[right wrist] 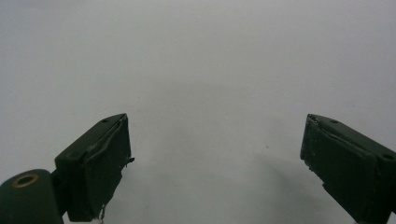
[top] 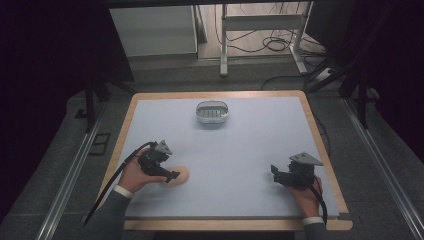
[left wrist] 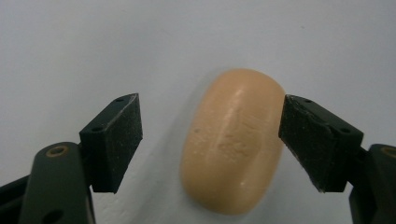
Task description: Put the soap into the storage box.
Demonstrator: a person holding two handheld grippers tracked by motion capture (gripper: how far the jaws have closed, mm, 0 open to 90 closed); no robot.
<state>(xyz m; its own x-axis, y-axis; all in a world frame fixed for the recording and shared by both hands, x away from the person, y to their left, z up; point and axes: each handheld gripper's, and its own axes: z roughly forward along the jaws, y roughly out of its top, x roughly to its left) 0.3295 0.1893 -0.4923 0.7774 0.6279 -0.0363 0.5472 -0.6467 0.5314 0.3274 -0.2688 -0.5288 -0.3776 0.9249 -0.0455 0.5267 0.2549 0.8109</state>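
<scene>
Peach soap bar (left wrist: 232,142) between spread left claw (top: 172,175), right claw (top: 274,171) open (idle), metal dish (top: 212,113) far off

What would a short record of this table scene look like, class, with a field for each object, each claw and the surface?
surface: pale blue table top with a wooden edge
soap: peach oval bar, lying flat near the person's left side
dish: white oval soap dish, far centre, apart from the soap
left claw: open, jaws either side of the soap, not yet gripping
right claw: open, nothing between its jaws, over bare table
</scene>
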